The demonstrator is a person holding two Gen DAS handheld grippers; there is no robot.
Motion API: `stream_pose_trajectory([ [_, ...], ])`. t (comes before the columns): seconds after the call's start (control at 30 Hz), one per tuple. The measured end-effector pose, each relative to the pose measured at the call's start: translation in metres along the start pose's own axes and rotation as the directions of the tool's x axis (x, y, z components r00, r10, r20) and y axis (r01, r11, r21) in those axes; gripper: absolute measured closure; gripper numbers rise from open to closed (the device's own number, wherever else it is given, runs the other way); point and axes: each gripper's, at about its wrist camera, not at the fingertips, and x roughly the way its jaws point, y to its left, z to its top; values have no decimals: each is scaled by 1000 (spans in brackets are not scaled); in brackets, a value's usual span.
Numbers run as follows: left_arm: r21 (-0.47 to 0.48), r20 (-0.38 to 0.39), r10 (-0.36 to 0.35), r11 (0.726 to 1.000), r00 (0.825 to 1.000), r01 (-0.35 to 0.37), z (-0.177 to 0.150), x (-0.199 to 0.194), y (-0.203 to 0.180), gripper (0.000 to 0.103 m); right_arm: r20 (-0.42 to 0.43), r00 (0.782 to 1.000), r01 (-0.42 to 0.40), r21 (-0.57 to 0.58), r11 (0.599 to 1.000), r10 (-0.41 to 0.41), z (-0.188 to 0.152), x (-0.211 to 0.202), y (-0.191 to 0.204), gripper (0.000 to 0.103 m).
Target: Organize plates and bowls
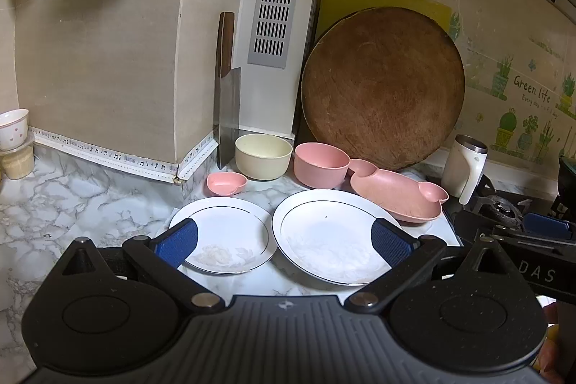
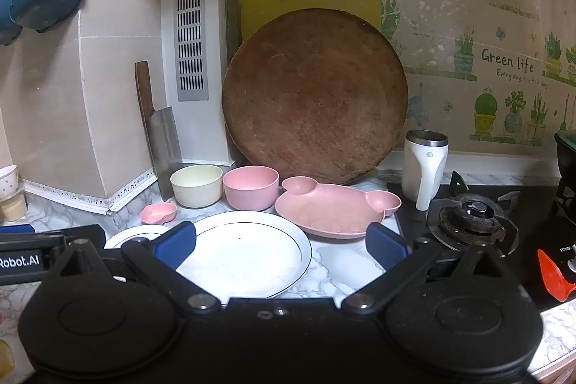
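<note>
Two white plates lie side by side on the marble counter: a small plate on the left and a large plate on the right. Behind them stand a cream bowl, a pink bowl, a small pink heart dish and a pink animal-shaped divided plate. My left gripper hovers open over both white plates. My right gripper is open above the large plate's near side. Neither holds anything.
A round wooden board and a yellow board lean on the back wall. A cleaver leans in the corner. A white mug stands by the gas burner. A small cup sits at far left.
</note>
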Motion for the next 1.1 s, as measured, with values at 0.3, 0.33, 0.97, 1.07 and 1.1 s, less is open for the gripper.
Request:
stream_pose_trajectory([
  [0.3,-3,0,-6,1000,1000,6,0,1,1,0,11,1000,3,-12,1000,-3,2,-1,0,2],
  [0.33,-3,0,-6,1000,1000,6,0,1,1,0,13,1000,-1,-10,1000,1,2,-2,0,2],
  [0.97,0,-25,-8,1000,1000,8,0,11,-2,0,8,1000,-27,-23,999,27,7,11,-1,2],
  [1.07,-8,-48,-10,1000,999,10,0,20,-1,0,-10,999,-37,-24,999,36,9,19,-3,2],
  [1.1,-10,-55,-8,1000,998,8,0,23,-1,0,-14,999,-38,-26,999,38,9,22,-3,2],
])
